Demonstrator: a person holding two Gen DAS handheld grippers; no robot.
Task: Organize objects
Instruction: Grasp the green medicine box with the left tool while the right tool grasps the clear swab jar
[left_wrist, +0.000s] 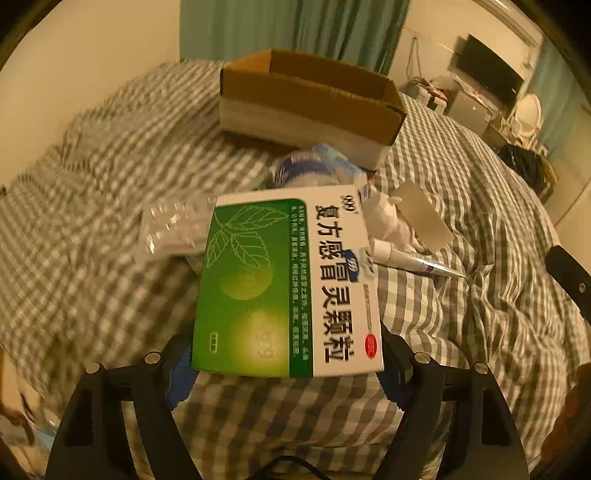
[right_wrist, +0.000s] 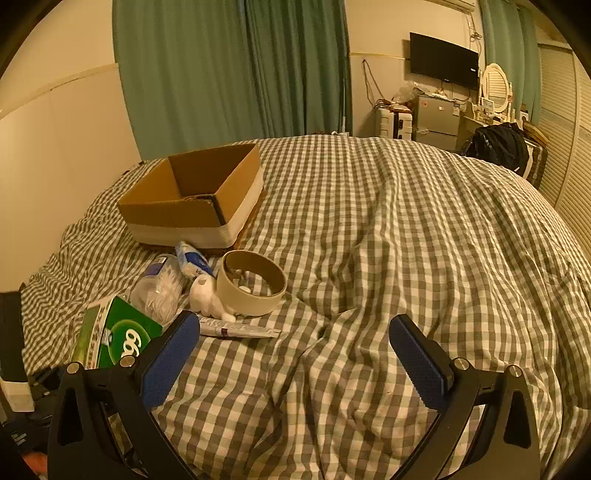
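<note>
In the left wrist view a green and white medicine box (left_wrist: 288, 284) with Chinese print is pinched at its near end by my left gripper (left_wrist: 288, 365), which is shut on it and holds it above the bed. Beyond it stands an open cardboard box (left_wrist: 310, 107). A clear blister pack (left_wrist: 171, 229) lies to the left, a white tube (left_wrist: 413, 260) to the right. My right gripper (right_wrist: 293, 332) is open over bare bedding with nothing between its blue pads (right_wrist: 417, 362). From the right wrist view the medicine box (right_wrist: 114, 339) shows at the lower left and the cardboard box (right_wrist: 192, 199) farther back.
A checked duvet (right_wrist: 406, 229) covers the bed. Near the cardboard box lie a round cardboard ring (right_wrist: 255, 284), a white figurine (right_wrist: 208, 299), a cotton swab tub (right_wrist: 159, 288) and a blue and white packet (right_wrist: 192, 260). Green curtains, a wall television (right_wrist: 443, 59) and furniture stand behind.
</note>
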